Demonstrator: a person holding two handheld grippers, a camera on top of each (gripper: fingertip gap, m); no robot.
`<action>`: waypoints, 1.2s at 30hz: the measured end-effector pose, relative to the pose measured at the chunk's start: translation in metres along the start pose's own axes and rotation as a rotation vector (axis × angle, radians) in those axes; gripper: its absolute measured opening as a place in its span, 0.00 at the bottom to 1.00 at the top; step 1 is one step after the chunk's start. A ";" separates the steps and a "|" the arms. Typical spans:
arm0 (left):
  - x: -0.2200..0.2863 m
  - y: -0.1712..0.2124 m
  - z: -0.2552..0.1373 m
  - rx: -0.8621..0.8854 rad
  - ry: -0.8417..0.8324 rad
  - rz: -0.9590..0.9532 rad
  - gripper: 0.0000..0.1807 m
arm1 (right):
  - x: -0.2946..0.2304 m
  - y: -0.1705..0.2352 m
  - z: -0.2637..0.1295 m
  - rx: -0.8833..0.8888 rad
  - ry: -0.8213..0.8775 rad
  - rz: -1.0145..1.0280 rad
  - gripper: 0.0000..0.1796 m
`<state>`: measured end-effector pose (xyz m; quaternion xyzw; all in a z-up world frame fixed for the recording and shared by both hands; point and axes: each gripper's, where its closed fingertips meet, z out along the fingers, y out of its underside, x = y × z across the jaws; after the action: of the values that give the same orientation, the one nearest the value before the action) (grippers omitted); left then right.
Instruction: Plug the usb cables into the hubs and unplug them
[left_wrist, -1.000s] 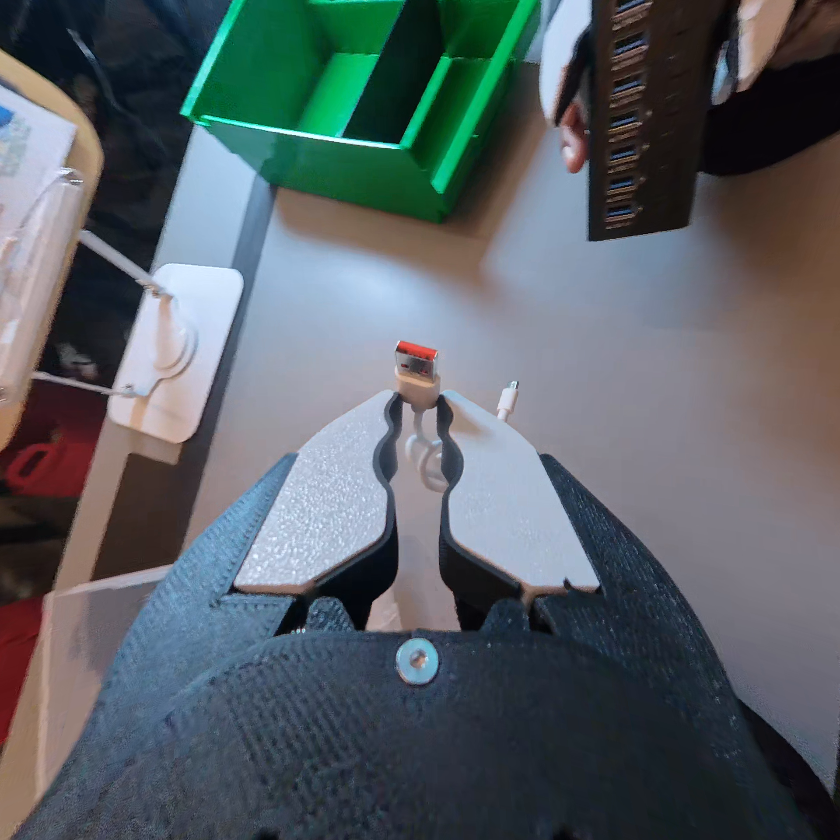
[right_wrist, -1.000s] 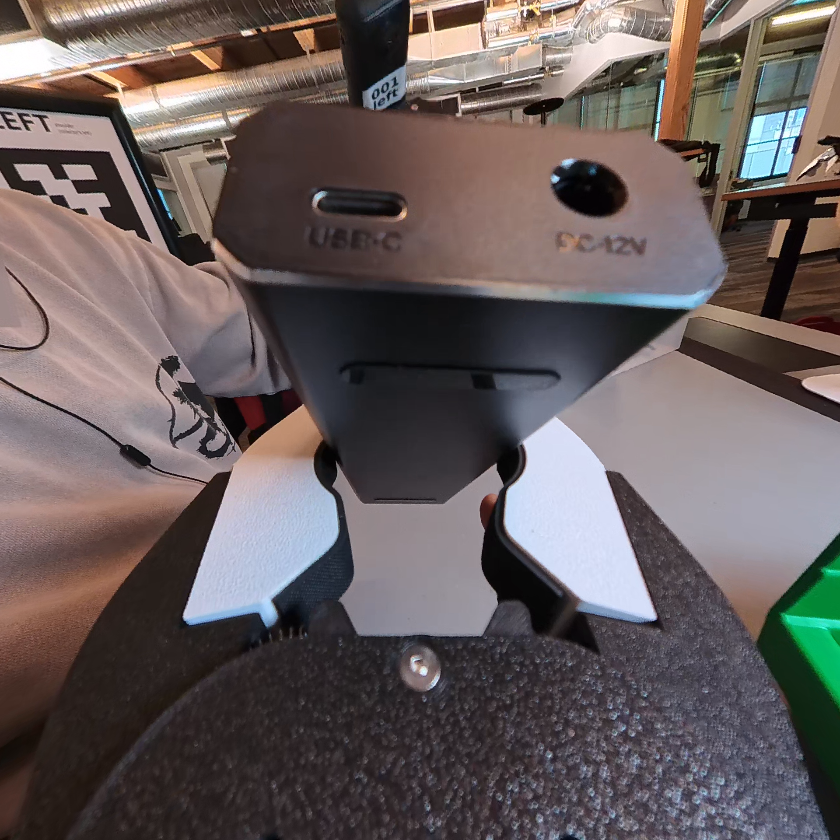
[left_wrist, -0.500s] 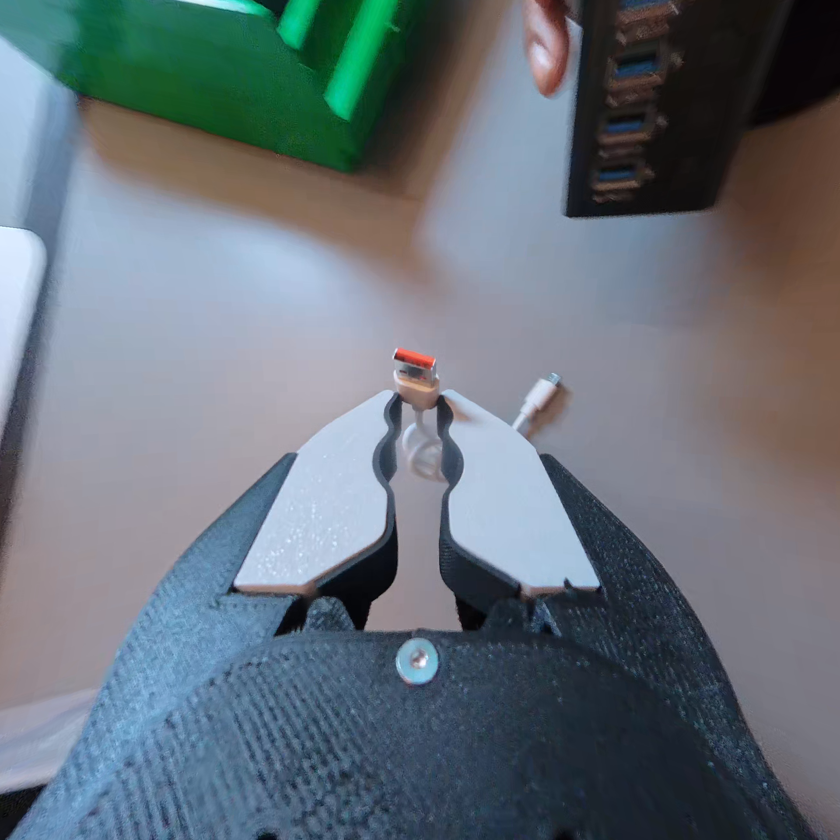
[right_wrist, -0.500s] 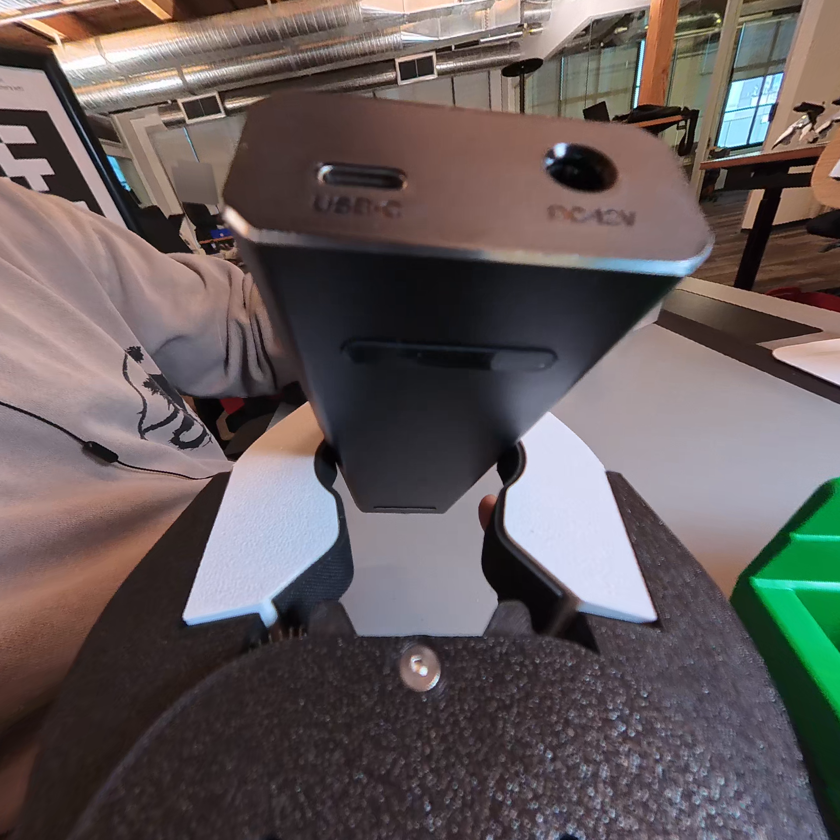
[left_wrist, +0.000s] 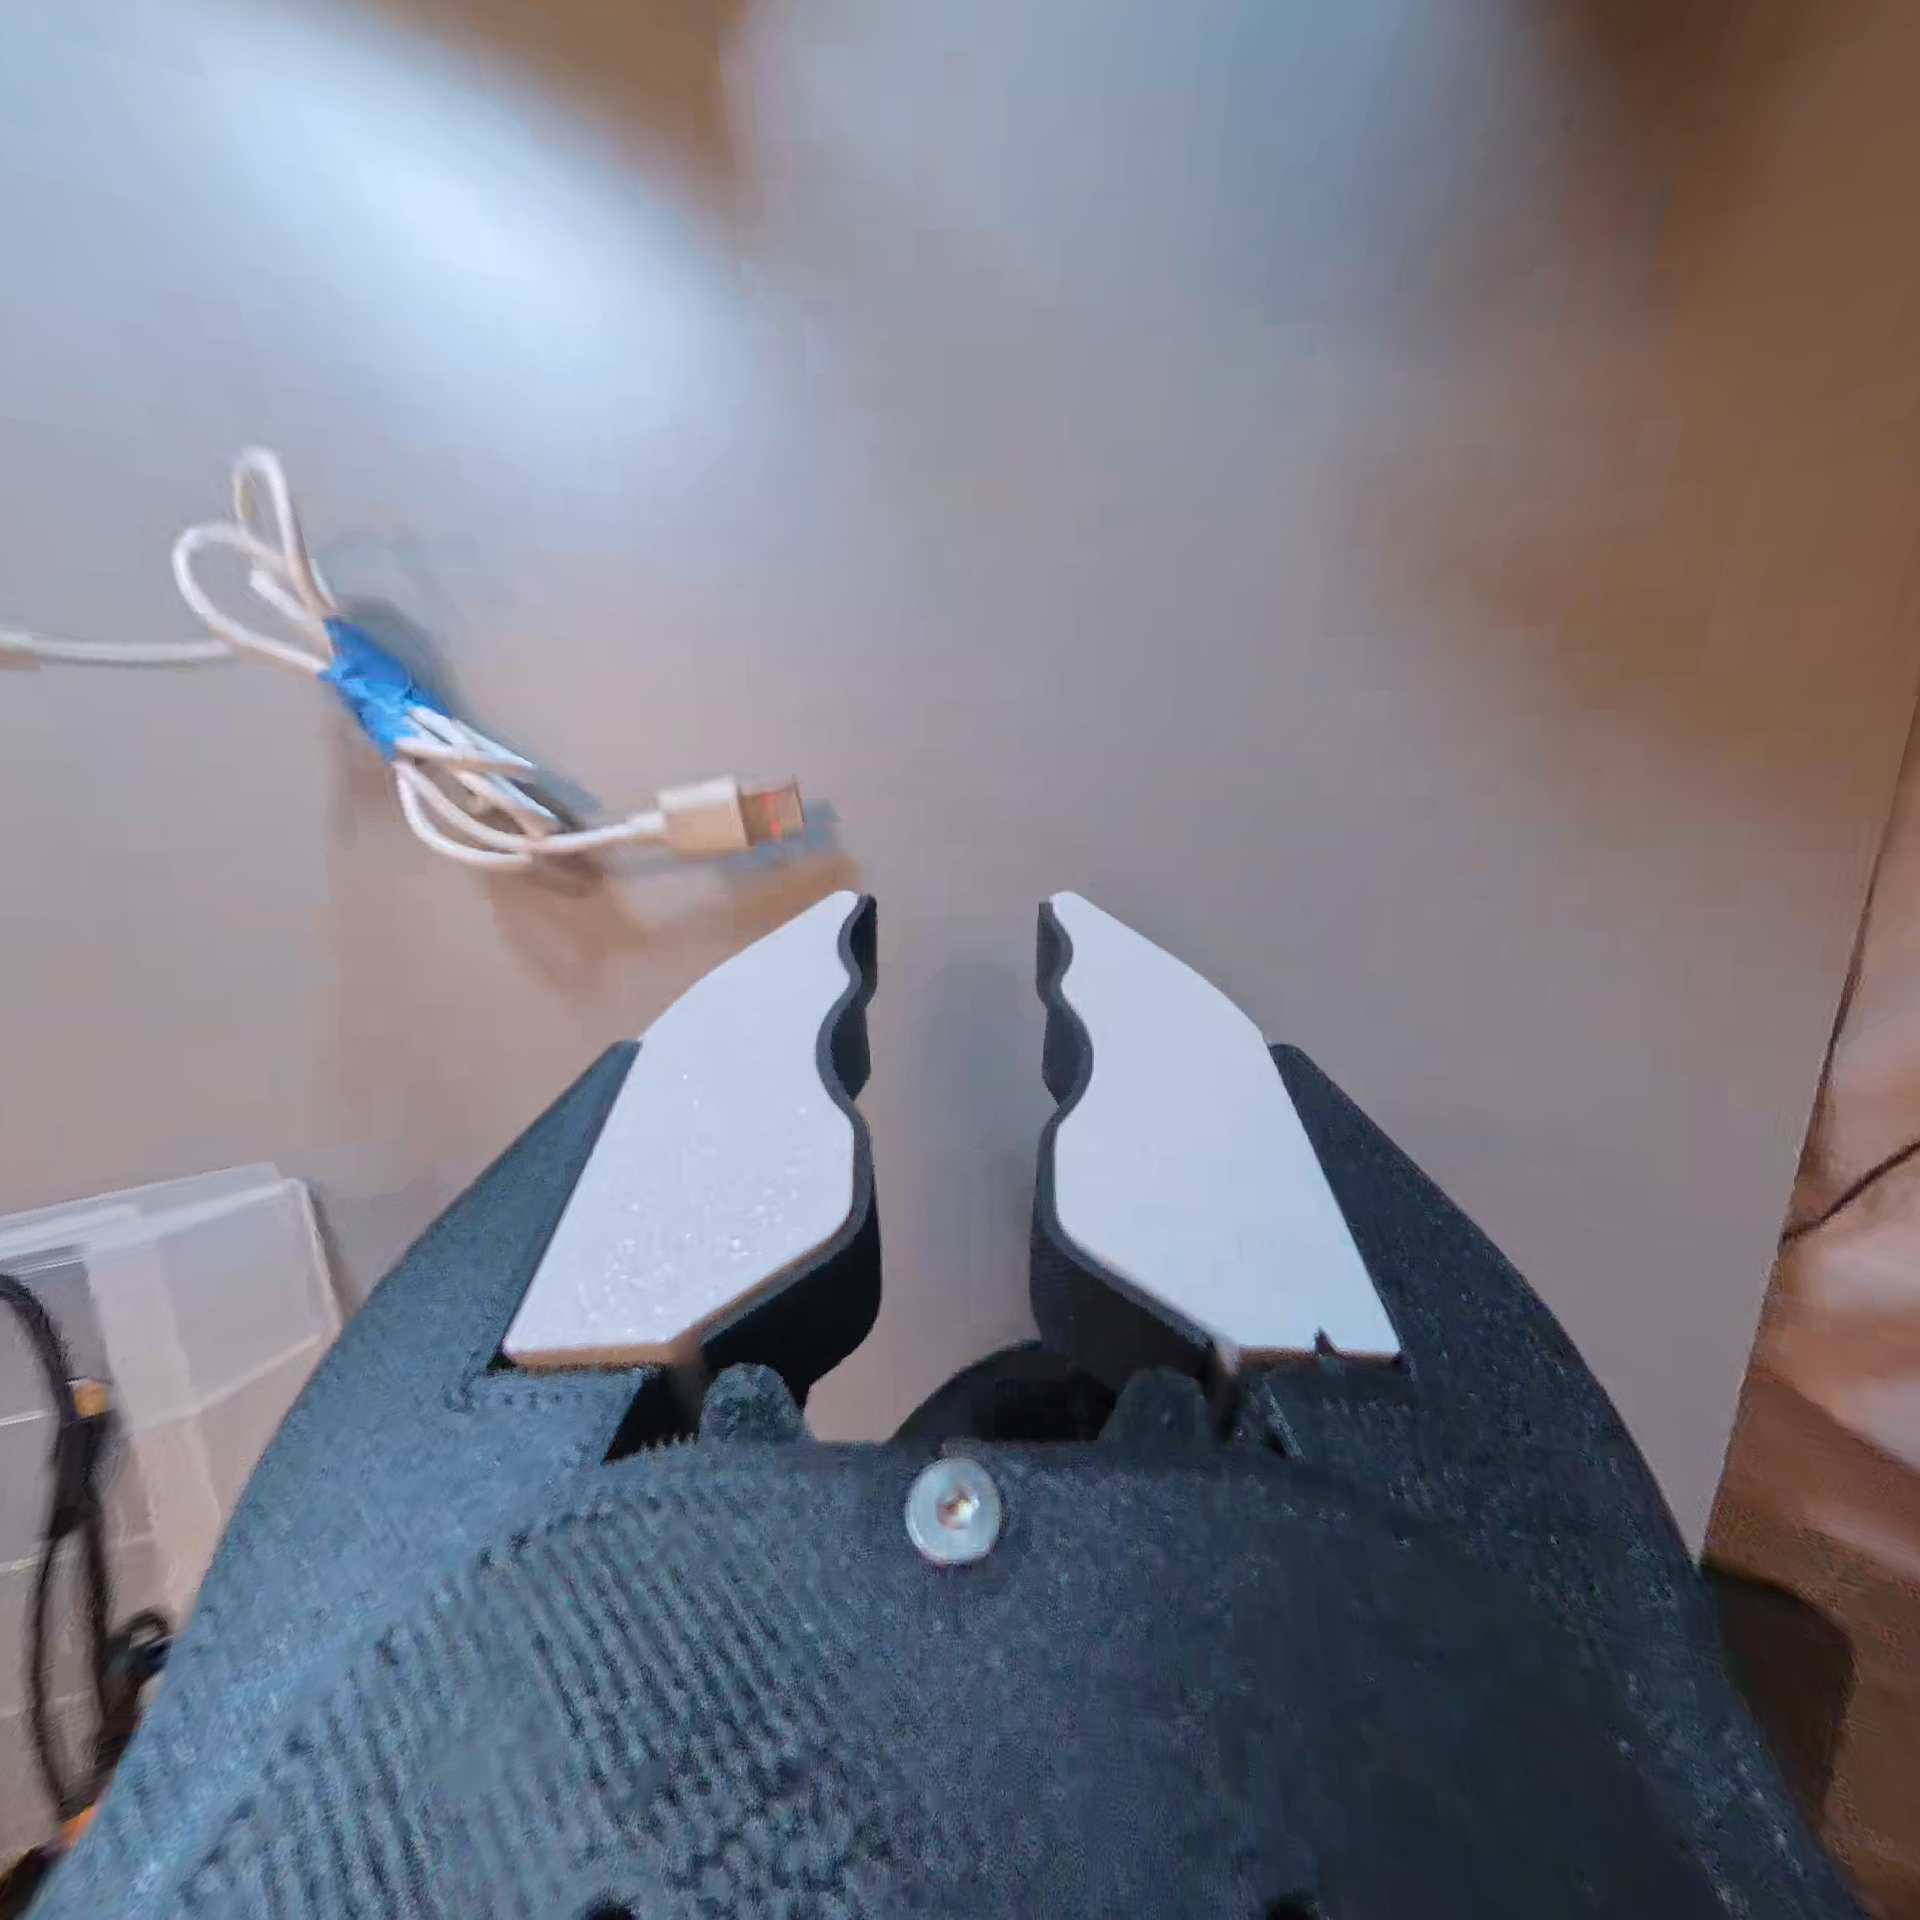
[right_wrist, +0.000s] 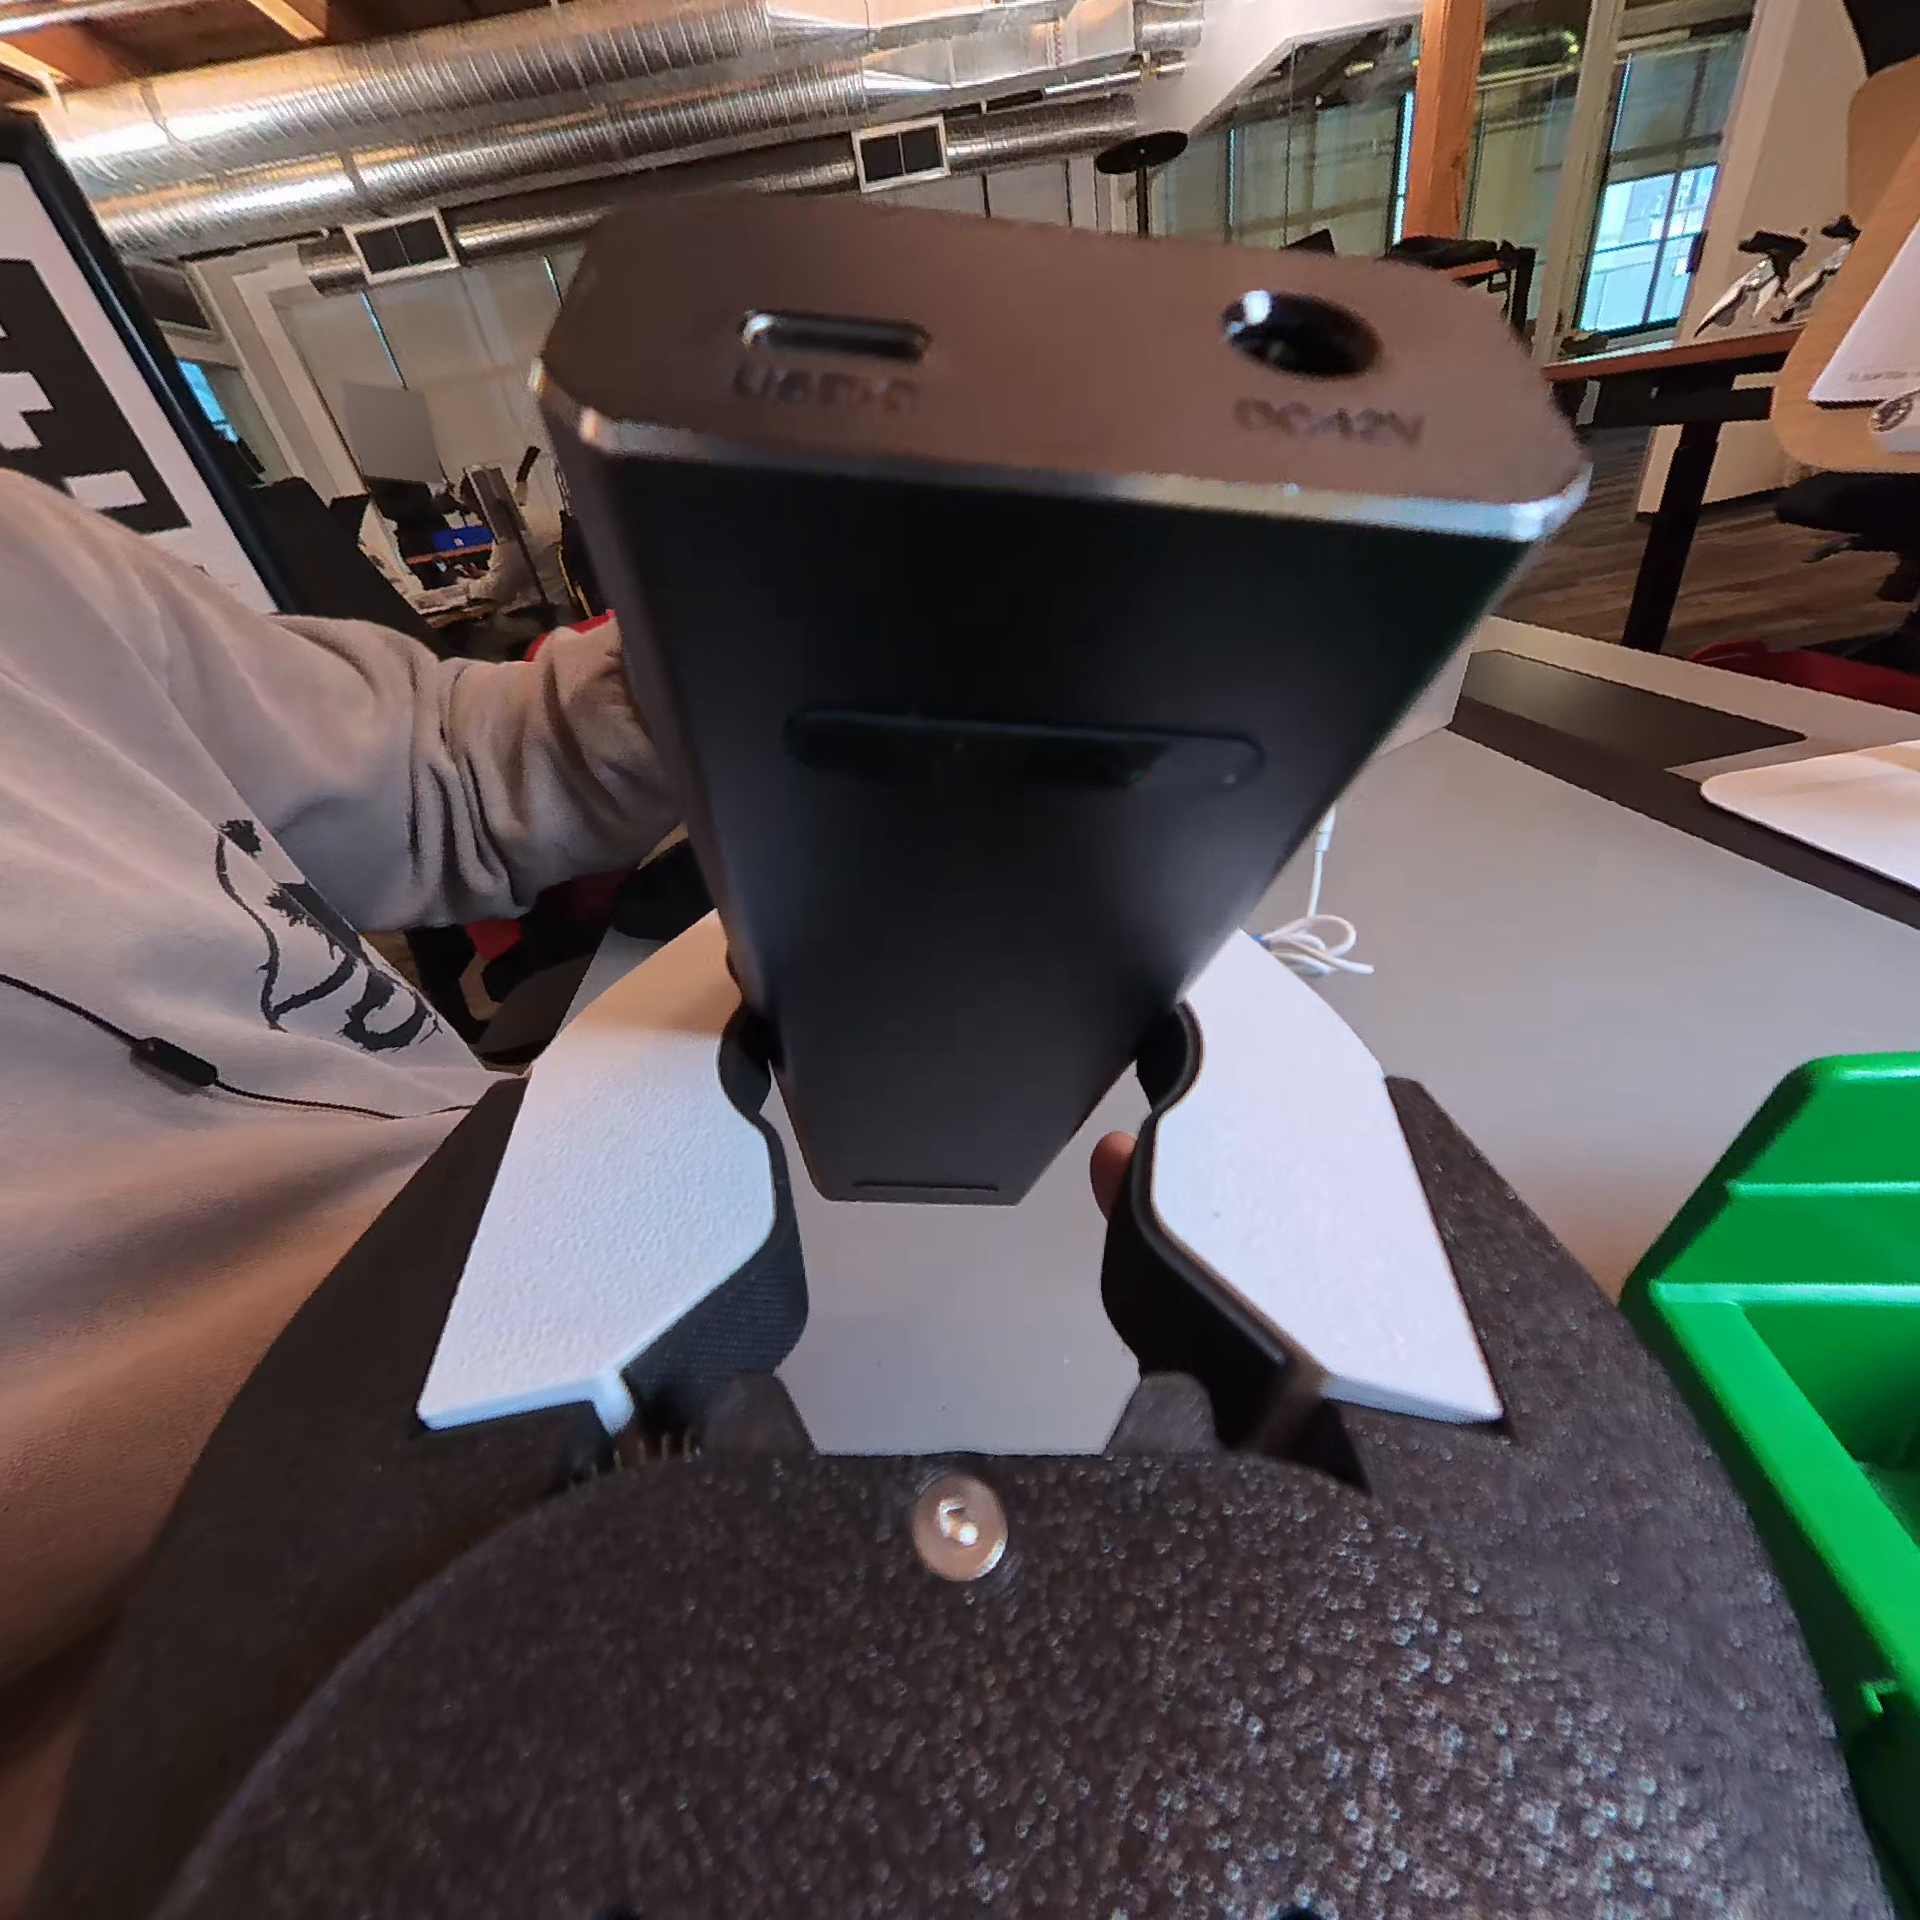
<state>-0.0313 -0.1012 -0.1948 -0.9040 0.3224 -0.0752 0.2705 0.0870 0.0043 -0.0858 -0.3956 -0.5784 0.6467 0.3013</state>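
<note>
Left wrist view: the left gripper (left_wrist: 956, 914) hangs over the bare grey table (left_wrist: 1247, 623), its white-faced fingers (left_wrist: 727, 1122) standing apart with only table surface between them; they hold and touch nothing. Only this view shows the whole white USB cable (left_wrist: 436, 748), coiled and bound with blue tape (left_wrist: 369, 681), lying flat on the table ahead and to the left of the fingertips, clear of them. Its beige plug with an orange insert (left_wrist: 732, 816) points toward the gap between the fingers but lies just beyond the left fingertip. A clear plastic box (left_wrist: 177, 1340) sits at the lower left, near the table's edge.

Right wrist view: the right gripper (right_wrist: 956, 1049) is clamped on the lower end of a dark grey metal USB hub (right_wrist: 997, 727), which stands upright above the table, its top face with an oval port and a round socket turned to the camera. Both fingers (right_wrist: 623, 1195) press the hub's narrow sides. Only this view shows a green plastic divided bin (right_wrist: 1787, 1351) at the right, a person's grey sleeve (right_wrist: 343, 769) at the left, and a white loop of cable (right_wrist: 1314, 940) on the table behind the hub.
</note>
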 end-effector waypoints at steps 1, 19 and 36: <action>0.003 0.002 -0.005 -0.017 -0.010 0.048 0.15 | 0.001 0.000 0.000 0.001 0.002 0.006 0.39; -0.085 0.006 0.035 -0.393 -0.072 0.734 0.16 | 0.001 0.000 -0.004 0.011 -0.008 0.012 0.39; -0.089 -0.018 0.031 0.181 -0.364 0.337 0.13 | 0.001 0.005 0.001 0.004 -0.010 0.037 0.39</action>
<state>-0.0818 -0.0204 -0.2078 -0.8084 0.4063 0.1065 0.4124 0.0858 0.0036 -0.0904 -0.4026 -0.5712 0.6551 0.2871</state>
